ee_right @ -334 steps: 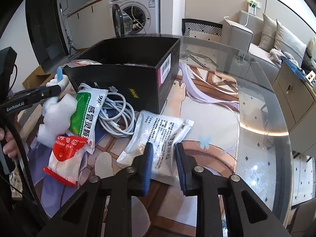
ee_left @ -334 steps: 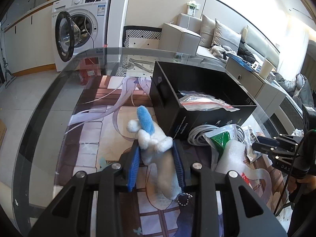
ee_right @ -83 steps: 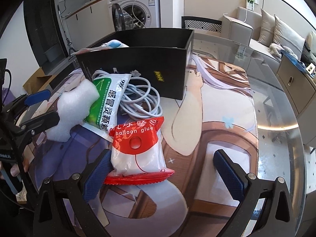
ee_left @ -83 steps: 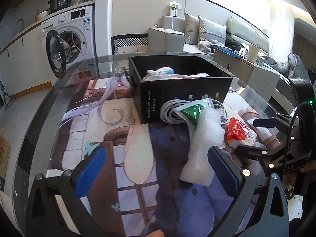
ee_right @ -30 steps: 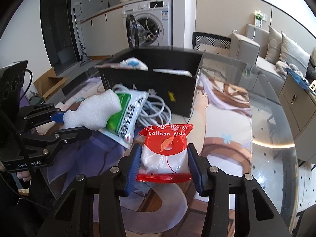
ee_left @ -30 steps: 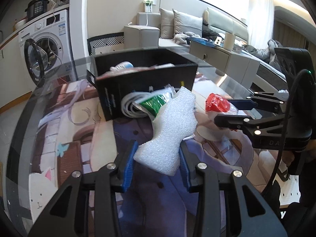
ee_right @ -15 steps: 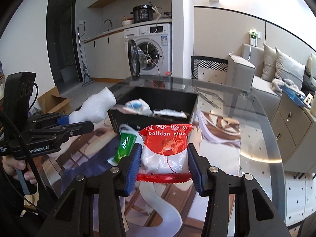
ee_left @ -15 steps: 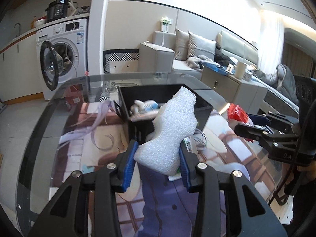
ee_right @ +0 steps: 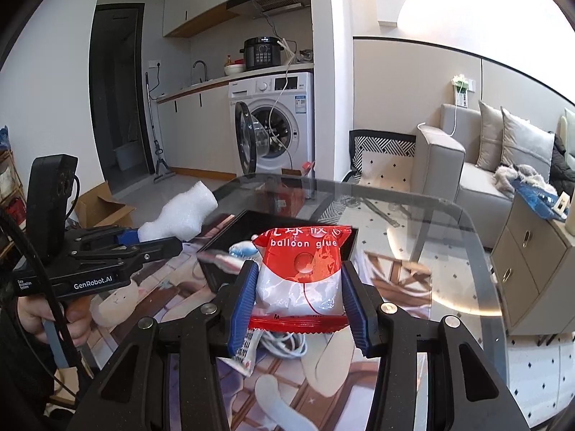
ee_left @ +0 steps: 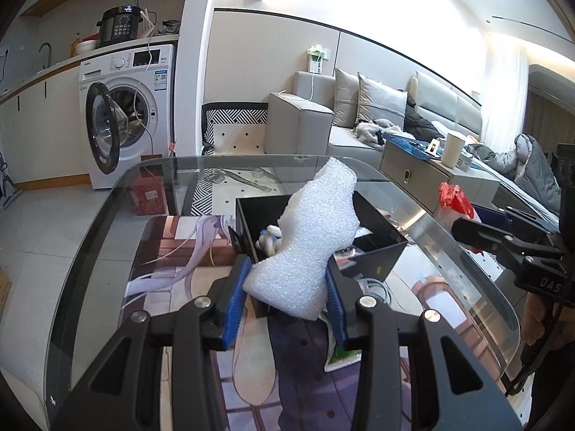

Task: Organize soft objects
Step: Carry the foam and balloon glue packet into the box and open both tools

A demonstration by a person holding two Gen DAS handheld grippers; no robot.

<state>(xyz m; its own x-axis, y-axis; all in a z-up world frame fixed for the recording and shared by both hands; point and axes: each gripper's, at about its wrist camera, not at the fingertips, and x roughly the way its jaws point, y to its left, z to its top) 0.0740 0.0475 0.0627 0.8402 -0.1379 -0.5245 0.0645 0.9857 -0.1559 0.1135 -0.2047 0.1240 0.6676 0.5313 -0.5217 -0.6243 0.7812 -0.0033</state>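
Both tongs clamped | left tongs (ee_left: 285, 296): foam piece (ee_left: 309, 248) (white) | right tongs (ee_right: 300, 303): balloon-glue bag (ee_right: 302, 273)

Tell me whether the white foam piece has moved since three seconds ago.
Yes. The foam piece rose off the mat beside the black box; the left gripper holds it above.

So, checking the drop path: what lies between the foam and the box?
Nothing. In the left wrist view the foam, clamped in the left gripper, hangs above the box.

red-and-white packet (ee_right: 301, 280): "balloon glue" | left claw (ee_right: 158, 240) body: "GenRobot.AI" | right claw (ee_left: 481, 228) body: "DAS"
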